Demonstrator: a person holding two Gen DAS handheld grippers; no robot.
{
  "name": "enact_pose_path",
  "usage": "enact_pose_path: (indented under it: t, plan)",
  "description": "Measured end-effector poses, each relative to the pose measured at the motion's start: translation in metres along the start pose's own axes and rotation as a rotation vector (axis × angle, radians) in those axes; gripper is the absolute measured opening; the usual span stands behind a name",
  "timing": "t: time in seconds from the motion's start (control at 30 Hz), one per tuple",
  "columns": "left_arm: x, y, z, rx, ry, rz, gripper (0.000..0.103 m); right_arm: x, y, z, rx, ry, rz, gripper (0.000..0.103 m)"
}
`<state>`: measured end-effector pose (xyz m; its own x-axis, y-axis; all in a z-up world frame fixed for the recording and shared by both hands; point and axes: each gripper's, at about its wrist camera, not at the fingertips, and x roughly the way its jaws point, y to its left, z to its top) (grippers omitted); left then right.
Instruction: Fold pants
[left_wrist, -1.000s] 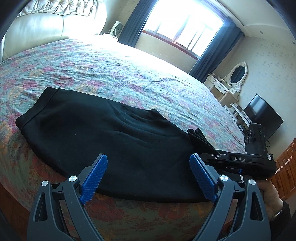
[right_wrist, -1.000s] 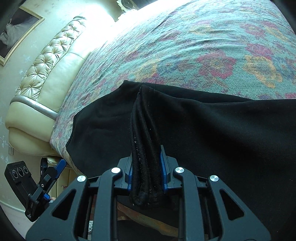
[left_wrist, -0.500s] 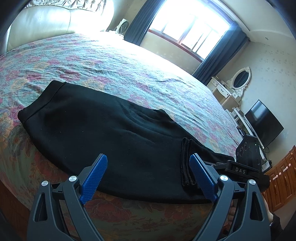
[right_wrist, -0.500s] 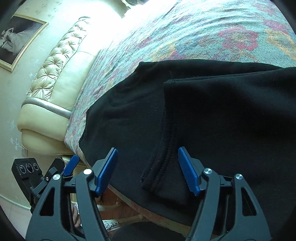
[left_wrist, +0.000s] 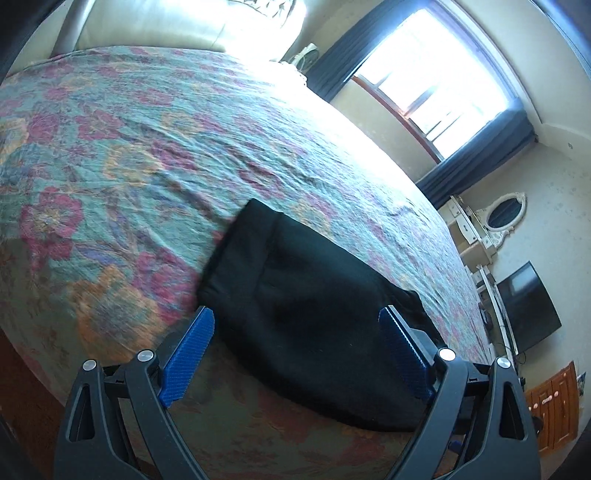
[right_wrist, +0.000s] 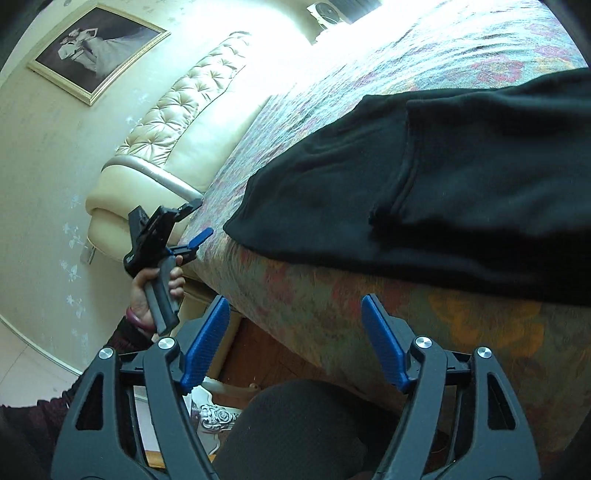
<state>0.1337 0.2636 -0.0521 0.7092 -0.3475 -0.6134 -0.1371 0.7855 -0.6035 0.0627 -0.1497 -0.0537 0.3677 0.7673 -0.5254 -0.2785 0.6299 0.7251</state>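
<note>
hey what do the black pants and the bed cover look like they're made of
Black pants: looks like soft matte knit, maybe fleece; fuzzy surface, thick stitched hem, no sheen. Bed cover: looks like woven textured cloth with a floral pattern; fine crinkled ridges show, matte.

The right gripper (right_wrist: 295, 343), just opening, lets the pants (right_wrist: 443, 177) drop flat. Both grippers pull back off them toward 6 o'clock.

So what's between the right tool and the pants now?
Only the bedspread draping the bed's side, per the right wrist view. The right tool, just opened, stands empty below the pants.
</note>
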Motion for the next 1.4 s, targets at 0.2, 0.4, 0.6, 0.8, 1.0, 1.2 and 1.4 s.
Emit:
enact_pose_path:
  t: [0.2, 0.4, 0.6, 0.8, 1.0, 1.2, 1.4]
  plan:
    - [0.033, 0.059, 0.034, -0.16, 0.093, -0.005, 0.089, 0.007, -0.005, -0.025, 0.005, 0.043, 0.003, 0.074]
    - [0.072, 0.045, 0.047, -0.063, 0.174, -0.046, 0.089, 0.017, -0.016, -0.03, 0.013, 0.077, -0.015, 0.074]
    - [0.092, 0.028, 0.05, -0.015, 0.234, -0.129, 0.089, 0.023, -0.018, -0.035, 0.019, 0.096, -0.006, 0.075]
    - [0.106, 0.015, 0.04, 0.029, 0.301, -0.212, 0.089, 0.026, -0.028, -0.035, 0.082, 0.096, 0.023, 0.075]
    - [0.107, 0.011, 0.042, 0.015, 0.316, -0.212, 0.089, 0.024, -0.028, -0.037, 0.085, 0.092, 0.027, 0.075]
    - [0.117, 0.023, 0.037, -0.057, 0.356, -0.196, 0.024, 0.026, -0.031, -0.037, 0.099, 0.091, 0.03, 0.075]
    - [0.103, 0.014, 0.039, -0.034, 0.331, -0.18, 0.019, 0.026, -0.044, -0.04, 0.149, 0.057, 0.057, 0.075]
